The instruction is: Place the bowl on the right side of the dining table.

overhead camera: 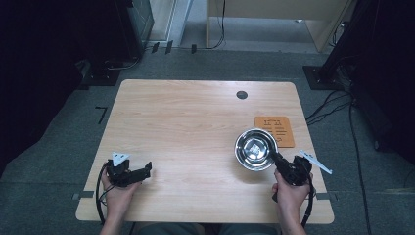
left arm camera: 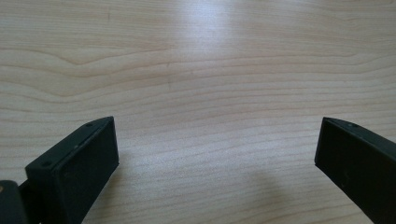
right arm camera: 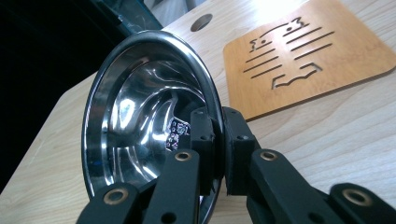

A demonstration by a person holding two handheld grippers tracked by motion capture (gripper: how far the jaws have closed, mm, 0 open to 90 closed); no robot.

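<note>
1. Right hand-held gripper (overhead camera: 280,164) is clamped on the bowl (overhead camera: 255,149) rim: one jaw inside, one outside, seen clearly in the right gripper view (right arm camera: 215,140)
2. Bowl (right arm camera: 140,116) sits at the right-front of the surface (overhead camera: 195,127), just ahead and left of the right hand (overhead camera: 289,188); in the right gripper view its rim stands tilted against the grain, so I judge it lifted or tipped, not flat
3. Key relation: mat (overhead camera: 274,130) lies just beyond the bowl, further from the person and slightly right. Bowl's far rim overlaps the mat's near-left corner in the high view; can't tell if they touch
4. In the right gripper view the mat (right arm camera: 303,51) lies flat, up and right of the jaws, cut-out pattern facing up
5. Grip line runs from the right hand diagonally forward-left through the rim; likely move is a short push forward-right to centre the bowl over the mat
6. Left hand-held gripper (overhead camera: 134,172) has jaws wide apart, holding nothing, over bare wood (left arm camera: 205,93) at front-left, well apart from bowl and mat
7. Right hand is clearly the nearer one; left looks idle
8. Risk: one-sided rim pinch, bowl could swing or slip on set-down
</note>
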